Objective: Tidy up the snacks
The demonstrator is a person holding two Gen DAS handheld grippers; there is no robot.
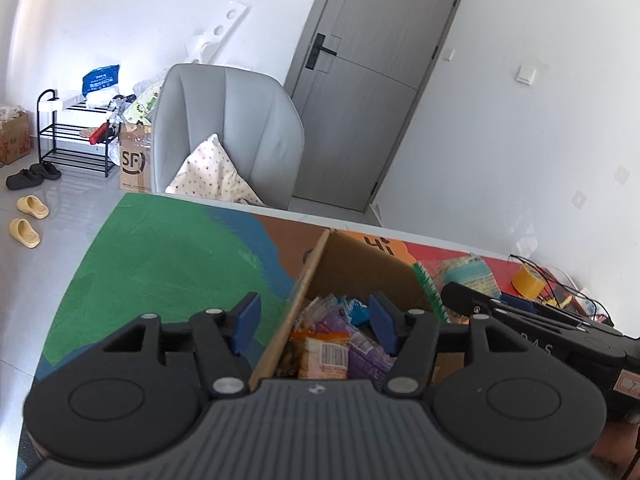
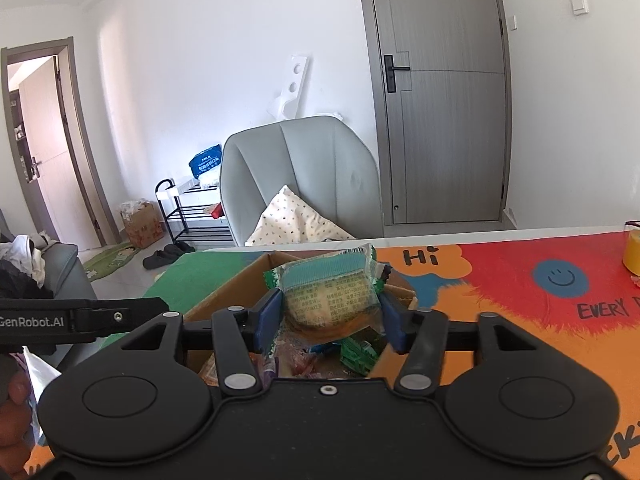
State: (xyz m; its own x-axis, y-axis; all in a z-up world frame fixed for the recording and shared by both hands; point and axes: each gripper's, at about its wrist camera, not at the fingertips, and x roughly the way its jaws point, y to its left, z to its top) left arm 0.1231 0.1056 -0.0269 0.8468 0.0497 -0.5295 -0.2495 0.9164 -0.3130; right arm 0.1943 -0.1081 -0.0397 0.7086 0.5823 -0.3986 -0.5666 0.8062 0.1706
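From the left wrist, the surface wore a matte printed cover, broad green running into blue, brown and orange, with pale floor tiles beyond it. A padded grey armchair held a speckled cushion, a flat grey door stood shut, and a black wire rack lined the white wall. The left gripper hung over the open cardboard box, its blue-padded jaws spread and released, nothing between them, crinkly snack packets heaped in the box just below. Over to the right wrist: the same cover showed red and orange with "Hi" and a smiley face, a yellow tape roll sat at the far right, and an open doorway stood at left. The right gripper sat above the box with a glossy wrapped bun, green-edged, between its jaws; whether the pads pressed on it I could not tell.
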